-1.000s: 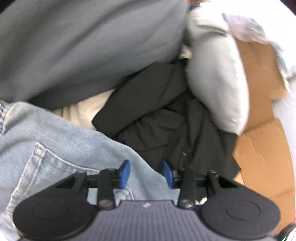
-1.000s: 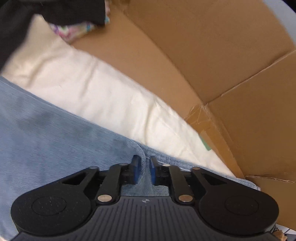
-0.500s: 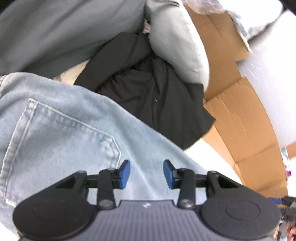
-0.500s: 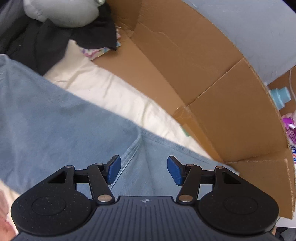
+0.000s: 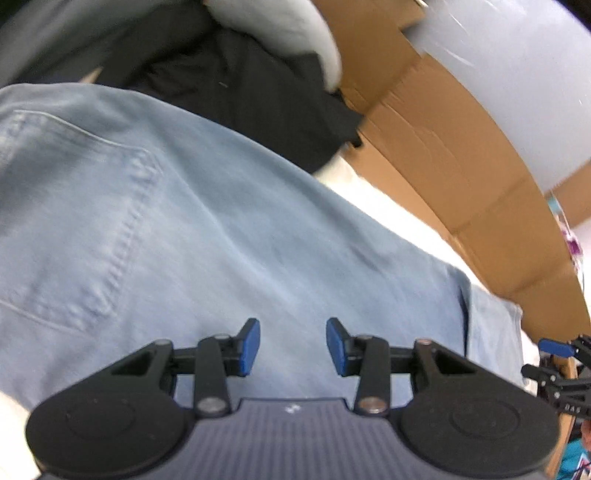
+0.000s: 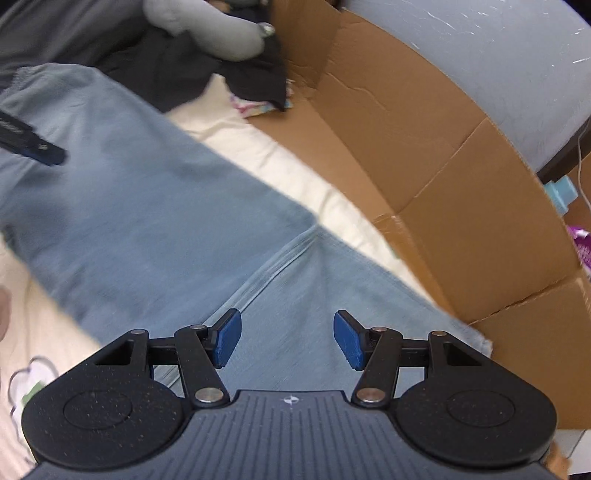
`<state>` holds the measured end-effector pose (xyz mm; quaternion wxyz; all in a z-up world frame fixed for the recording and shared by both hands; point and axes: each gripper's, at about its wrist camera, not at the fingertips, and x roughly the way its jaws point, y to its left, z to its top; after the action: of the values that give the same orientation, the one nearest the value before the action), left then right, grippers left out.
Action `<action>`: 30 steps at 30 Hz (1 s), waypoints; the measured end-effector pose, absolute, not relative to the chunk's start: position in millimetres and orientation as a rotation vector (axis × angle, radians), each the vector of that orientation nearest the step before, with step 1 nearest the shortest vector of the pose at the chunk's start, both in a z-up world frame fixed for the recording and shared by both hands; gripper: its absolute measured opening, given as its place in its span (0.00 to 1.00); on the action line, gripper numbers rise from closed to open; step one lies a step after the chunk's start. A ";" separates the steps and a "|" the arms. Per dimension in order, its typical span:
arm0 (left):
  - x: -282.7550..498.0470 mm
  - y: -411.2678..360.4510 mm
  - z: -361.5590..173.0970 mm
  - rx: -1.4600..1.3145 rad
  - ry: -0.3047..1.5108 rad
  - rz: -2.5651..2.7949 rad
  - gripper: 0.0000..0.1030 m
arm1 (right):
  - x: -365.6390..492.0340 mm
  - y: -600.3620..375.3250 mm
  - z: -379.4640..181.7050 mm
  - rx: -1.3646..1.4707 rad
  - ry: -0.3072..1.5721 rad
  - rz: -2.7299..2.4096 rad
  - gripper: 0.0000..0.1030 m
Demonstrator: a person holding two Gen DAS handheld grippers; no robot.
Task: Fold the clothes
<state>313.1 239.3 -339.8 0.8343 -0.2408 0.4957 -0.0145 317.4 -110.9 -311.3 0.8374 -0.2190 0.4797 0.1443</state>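
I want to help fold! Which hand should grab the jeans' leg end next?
Probably the right. The right gripper is open, its jaws having just been opening, over the jeans near the leg end. The left gripper hangs by the pocket.

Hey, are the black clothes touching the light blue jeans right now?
Touching. In the left wrist view the black clothes lie right against the far edge of the jeans, with no gap showing between them.

The jeans (image 5: 229, 221) lie spread on the sheet (image 6: 280, 173), with a dark garment (image 5: 258, 92) and a pillow (image 6: 218, 33) behind them and the cardboard wall (image 6: 424, 155) along their right.
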 end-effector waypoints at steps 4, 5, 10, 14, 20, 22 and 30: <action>309.7 198.7 -331.5 -0.463 1.074 -0.110 0.40 | 278.6 -115.5 -320.6 -0.397 0.976 0.333 0.60; 309.4 187.1 -330.5 -0.444 1.085 -0.139 0.40 | 268.6 -116.8 -324.4 -0.367 0.970 0.339 0.60; 303.6 127.0 -331.6 -0.339 1.152 -0.280 0.40 | 226.0 -120.0 -352.1 -0.284 0.930 0.374 0.60; 290.4 85.9 -348.1 -0.338 1.189 -0.368 0.40 | 195.6 -117.5 -376.4 -0.339 0.854 0.399 0.60; 275.1 52.9 -378.8 -0.356 1.248 -0.427 0.40 | 173.9 -131.4 -388.8 -0.312 0.854 0.378 0.60; 272.4 46.5 -386.6 -0.354 1.257 -0.409 0.40 | 172.1 -134.6 -391.3 -0.305 0.871 0.367 0.60; 264.4 28.8 -408.7 -0.356 1.292 -0.421 0.41 | 166.0 -146.0 -397.9 -0.284 0.924 0.337 0.60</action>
<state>264.4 28.8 -408.7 0.7632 -0.1639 0.5942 -0.1938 166.0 -146.0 -397.9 0.8720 -0.1358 0.4419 0.1610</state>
